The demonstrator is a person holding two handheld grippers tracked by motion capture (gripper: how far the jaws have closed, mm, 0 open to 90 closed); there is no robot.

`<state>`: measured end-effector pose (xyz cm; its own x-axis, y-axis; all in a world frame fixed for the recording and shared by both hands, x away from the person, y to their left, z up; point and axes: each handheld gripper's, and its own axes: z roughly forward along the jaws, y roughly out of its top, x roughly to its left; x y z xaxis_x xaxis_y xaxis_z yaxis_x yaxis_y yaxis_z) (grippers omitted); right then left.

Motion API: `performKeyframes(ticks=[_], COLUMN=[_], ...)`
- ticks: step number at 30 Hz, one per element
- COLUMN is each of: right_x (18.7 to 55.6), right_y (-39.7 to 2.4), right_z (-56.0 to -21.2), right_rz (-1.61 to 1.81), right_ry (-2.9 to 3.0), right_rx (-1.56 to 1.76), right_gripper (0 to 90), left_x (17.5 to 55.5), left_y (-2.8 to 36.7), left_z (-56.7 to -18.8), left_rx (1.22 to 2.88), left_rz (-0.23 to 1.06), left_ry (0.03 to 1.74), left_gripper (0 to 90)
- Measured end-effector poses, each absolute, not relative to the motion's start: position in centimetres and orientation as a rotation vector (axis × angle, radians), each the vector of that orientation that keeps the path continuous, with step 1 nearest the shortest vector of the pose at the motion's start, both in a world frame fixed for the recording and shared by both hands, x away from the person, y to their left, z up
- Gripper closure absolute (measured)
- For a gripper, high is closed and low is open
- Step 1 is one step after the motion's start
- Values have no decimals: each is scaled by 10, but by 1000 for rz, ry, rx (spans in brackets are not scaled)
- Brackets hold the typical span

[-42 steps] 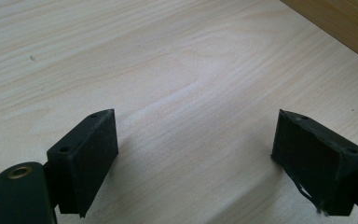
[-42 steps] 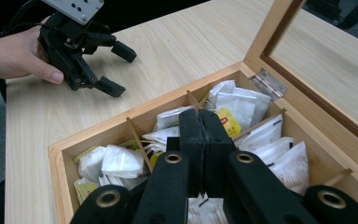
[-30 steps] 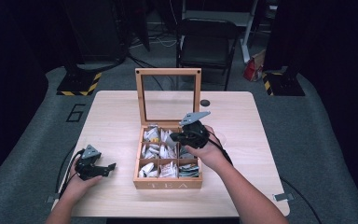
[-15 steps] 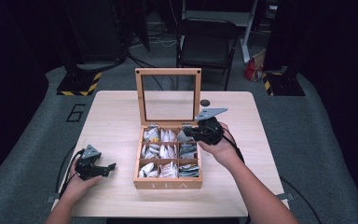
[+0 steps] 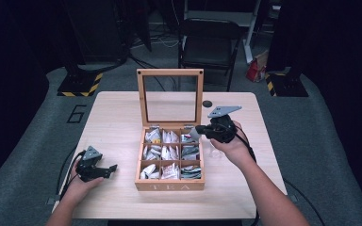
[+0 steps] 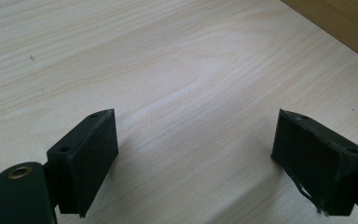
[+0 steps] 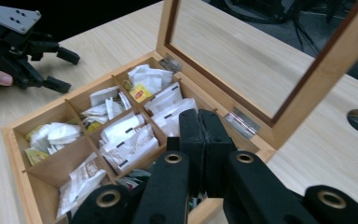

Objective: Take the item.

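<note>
A wooden tea box (image 5: 169,186) stands in the middle of the table, its glass lid (image 5: 170,96) upright at the back. Its compartments hold several paper tea bags (image 7: 130,140). My right gripper (image 5: 201,128) hovers at the box's back right corner and points left over the rim. Its jaws (image 7: 200,119) are pressed together, shut, with nothing visible between them. My left gripper (image 5: 111,168) rests on the table left of the box, also seen in the right gripper view (image 7: 63,70). In the left gripper view it (image 6: 196,140) stands open over bare wood.
A small round hole (image 5: 207,103) is in the table top to the right of the lid. A black chair (image 5: 207,42) stands behind the table. The table's right side (image 5: 259,155) and left side (image 5: 113,122) are bare wood.
My right gripper has moved from above the box's right compartments to the right and slightly back, rising a little. The left gripper has stayed put.
</note>
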<state>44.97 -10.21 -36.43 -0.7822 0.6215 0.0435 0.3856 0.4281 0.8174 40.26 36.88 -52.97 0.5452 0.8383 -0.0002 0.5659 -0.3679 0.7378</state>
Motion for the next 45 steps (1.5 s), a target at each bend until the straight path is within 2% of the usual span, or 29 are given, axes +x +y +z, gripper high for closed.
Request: performKeyframes(ticks=[25, 45], right_x=[452, 449], right_y=[-160, -175], right_z=[-360, -387], right_rz=[1230, 1165], right_ry=[2312, 2322], right_rx=[993, 1055], right_gripper=[894, 894], left_x=[403, 403], left_y=[369, 369], left_z=[-530, -529], left_rx=[2081, 2084], left_rz=[498, 502], left_ry=[1128, 1126], left_gripper=[137, 136])
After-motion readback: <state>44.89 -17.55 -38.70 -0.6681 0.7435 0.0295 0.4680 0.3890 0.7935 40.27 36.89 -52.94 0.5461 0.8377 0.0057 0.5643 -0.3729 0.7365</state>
